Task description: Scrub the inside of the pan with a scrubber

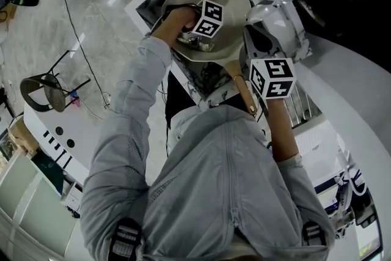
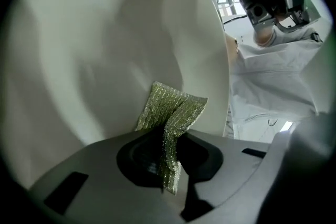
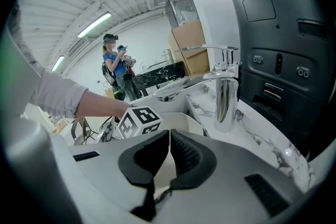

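Left gripper view: scrubber against pan

from the head, looks steeply down onto the pan. from the left gripper, sits close inside that pan behind the scrubber, catching the right gripper past the rim. from the right gripper, faces low across the counter, sharing pan and left gripper.

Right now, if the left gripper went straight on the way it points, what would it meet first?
The scrubber, pinched in the tongs of the left gripper, leads. It would therefore press first against the cream inner wall of the pan. It may already be touching, but the depth is unclear.
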Tool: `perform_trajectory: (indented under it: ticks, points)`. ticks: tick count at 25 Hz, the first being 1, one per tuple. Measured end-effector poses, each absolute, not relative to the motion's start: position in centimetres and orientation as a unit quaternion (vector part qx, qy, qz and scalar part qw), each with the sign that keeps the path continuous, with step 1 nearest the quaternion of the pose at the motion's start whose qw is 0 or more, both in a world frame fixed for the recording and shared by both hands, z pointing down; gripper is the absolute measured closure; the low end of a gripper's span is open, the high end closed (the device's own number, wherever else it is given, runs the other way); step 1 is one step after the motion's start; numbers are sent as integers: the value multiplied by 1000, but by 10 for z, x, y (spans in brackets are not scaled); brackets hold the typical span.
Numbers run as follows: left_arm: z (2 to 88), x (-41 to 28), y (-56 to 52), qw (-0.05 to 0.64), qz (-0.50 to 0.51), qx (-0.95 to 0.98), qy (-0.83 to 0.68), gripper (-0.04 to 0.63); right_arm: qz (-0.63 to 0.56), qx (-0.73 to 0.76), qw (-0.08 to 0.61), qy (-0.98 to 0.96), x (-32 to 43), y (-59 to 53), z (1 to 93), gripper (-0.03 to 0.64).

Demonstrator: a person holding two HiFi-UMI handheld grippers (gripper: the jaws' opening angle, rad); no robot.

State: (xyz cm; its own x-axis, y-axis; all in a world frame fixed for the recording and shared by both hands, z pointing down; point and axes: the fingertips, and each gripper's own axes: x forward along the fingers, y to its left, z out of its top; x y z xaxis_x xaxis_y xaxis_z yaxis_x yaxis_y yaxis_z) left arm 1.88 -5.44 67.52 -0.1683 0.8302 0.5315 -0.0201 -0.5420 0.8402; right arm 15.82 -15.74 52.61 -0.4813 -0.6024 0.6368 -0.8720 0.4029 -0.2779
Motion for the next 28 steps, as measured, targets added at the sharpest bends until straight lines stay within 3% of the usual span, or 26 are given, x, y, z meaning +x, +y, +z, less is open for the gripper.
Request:
perform_trajectory:
  ticks: [15,28]
  points:
    - [700,-24,-98,191,784,521,278,529,296,465,226,-803,165,-148,523,581]
    - [726,-17,-171,115,791,589,122,529,321,510,206,-771,172,-141,530,581]
